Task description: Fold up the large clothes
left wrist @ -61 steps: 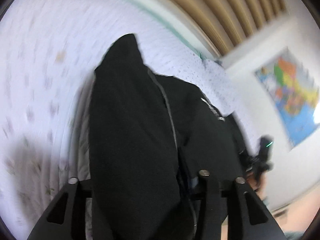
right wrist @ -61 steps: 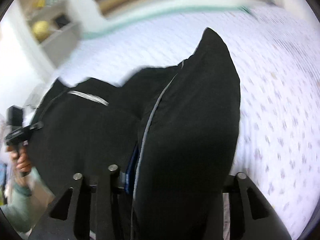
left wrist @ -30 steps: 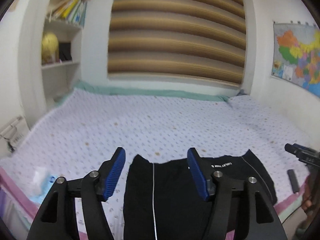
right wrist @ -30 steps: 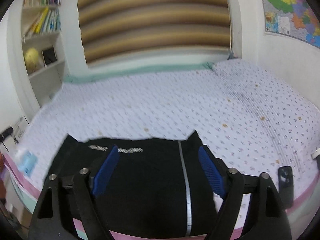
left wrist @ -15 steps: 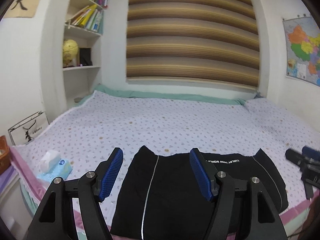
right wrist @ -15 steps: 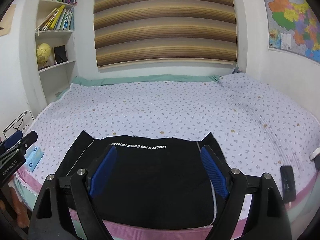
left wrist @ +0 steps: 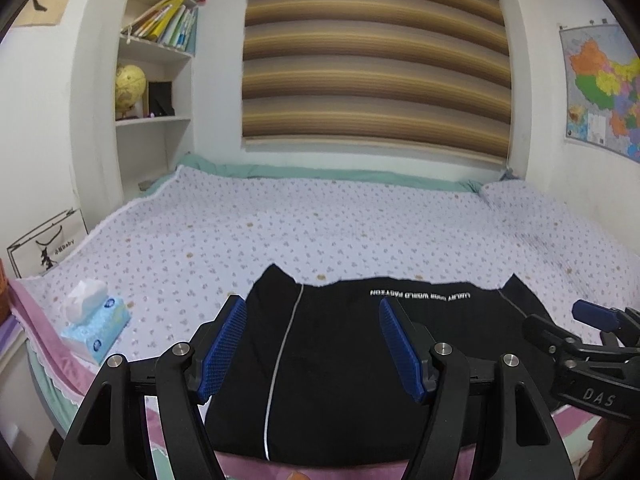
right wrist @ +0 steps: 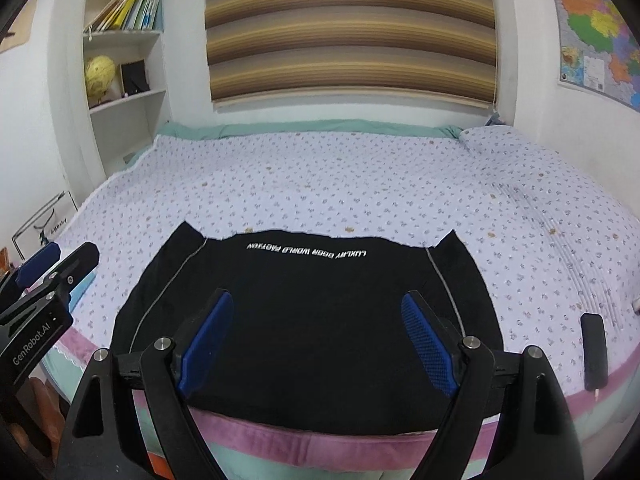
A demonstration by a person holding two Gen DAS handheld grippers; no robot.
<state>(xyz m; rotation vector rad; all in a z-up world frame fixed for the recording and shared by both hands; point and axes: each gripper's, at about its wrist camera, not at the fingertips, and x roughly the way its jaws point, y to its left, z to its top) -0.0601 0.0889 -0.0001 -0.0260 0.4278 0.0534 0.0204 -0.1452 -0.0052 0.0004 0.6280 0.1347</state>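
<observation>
Along the near edge of the bed (right wrist: 360,184) a black garment (right wrist: 304,320) lies folded flat, its white lettering toward the far side and a thin grey stripe running down each side. Both tongs hang over that near edge with nothing between their blue pads: the left gripper (left wrist: 316,344) stands fairly wide over the garment's left part, the right gripper (right wrist: 316,340) wider over its middle. A tissue box (left wrist: 96,330) sits at the near left corner, a dark remote (right wrist: 594,350) near the near right corner.
</observation>
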